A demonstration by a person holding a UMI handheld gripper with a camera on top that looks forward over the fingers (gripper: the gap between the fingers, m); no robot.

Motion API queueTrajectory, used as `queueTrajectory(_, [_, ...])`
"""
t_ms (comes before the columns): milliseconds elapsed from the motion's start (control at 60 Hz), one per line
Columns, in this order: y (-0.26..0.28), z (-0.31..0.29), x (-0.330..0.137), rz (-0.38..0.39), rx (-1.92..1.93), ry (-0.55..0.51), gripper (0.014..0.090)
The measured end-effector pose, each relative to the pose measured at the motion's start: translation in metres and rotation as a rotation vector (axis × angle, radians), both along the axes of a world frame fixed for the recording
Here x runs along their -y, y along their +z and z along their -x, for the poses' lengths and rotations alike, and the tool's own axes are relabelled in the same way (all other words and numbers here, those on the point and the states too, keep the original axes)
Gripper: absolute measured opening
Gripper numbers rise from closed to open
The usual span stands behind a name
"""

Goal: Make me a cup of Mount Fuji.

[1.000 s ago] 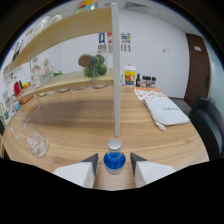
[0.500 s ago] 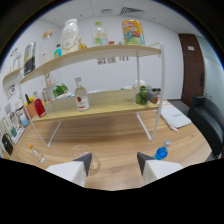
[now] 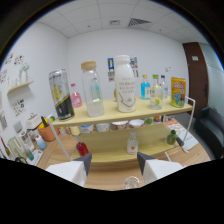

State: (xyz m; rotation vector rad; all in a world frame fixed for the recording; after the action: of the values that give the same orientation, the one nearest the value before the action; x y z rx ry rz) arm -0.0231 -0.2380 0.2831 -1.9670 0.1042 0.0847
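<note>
- Two gripper (image 3: 114, 161) fingers (image 3: 82, 162) show at the bottom, spread wide apart, nothing held between them.
- Clear glass (image 3: 131, 183) sits low between the fingers, nearer the right one, only its rim visible; not gripped.
- Just beyond the fingers, lower shelf (image 3: 150, 150) of a wooden rack: small clear bottle (image 3: 132, 145) with a white label straight ahead, red bottle (image 3: 82, 148) beyond the left finger, dark green bottle (image 3: 172, 137) beyond the right finger.
- Further beyond and above, top shelf (image 3: 145, 106) carries a row: black-and-silver can (image 3: 61, 94) on the left, clear bottle with wooden cap (image 3: 93, 90) beside it, pink bottle (image 3: 76, 96) between and behind those two, tall white bottle (image 3: 125, 84) straight ahead of the fingers.
- Right of the white bottle: blue bottle (image 3: 145, 88), clear bottle with a lime on its label (image 3: 156, 93), yellow carton (image 3: 178, 92) at the shelf end.
- Orange pot (image 3: 47, 133) well off to the left of the rack.
- White wall (image 3: 85, 52) behind with a small poster (image 3: 110, 63); dark door (image 3: 202, 75) far right.
</note>
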Motion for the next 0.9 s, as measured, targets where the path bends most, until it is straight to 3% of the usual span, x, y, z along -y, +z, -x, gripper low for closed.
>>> queueTrajectory(133, [0.066, 0.028, -0.04, -0.141, 0.034, 0.039, 0.0845])
queueTrajectory(300, [0.1, 0.042, -0.101, -0.231, 0.103, 0.047, 0.0806])
queueTrajectory(433, [0.113, 0.047, -0.13, -0.241, 0.124, 0.047, 0.0702])
queueTrajectory(567, [0.114, 0.041, -0.143, -0.239, 0.14, 0.008, 0.045])
queueTrajectory(900, [0.13, 0.054, -0.121, -0.259, 0.151, 0.027, 0.0421])
